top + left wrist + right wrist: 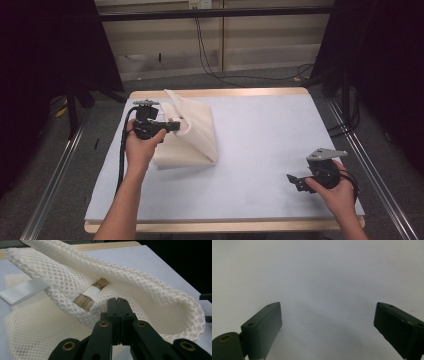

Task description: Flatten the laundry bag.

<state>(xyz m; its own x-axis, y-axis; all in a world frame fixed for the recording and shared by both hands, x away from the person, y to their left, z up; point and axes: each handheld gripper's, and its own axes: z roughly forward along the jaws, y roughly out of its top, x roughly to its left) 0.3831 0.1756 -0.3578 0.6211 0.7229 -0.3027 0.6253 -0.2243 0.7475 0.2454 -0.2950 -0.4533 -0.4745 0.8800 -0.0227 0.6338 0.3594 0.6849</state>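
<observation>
The mesh bag [192,132] lies in the upper left of the high view, on the desk [260,145], with one side lifted into a tent. My left gripper [172,125] has its fingers [113,315] pressed tight together, pinching the raised mesh just below the tan zipper [91,293]. A white strap [23,291] sticks out at the left of the left gripper view. My right gripper [295,181] sits at the lower right, well apart from the bag, its fingers [263,327] spread wide over bare desk and holding nothing.
</observation>
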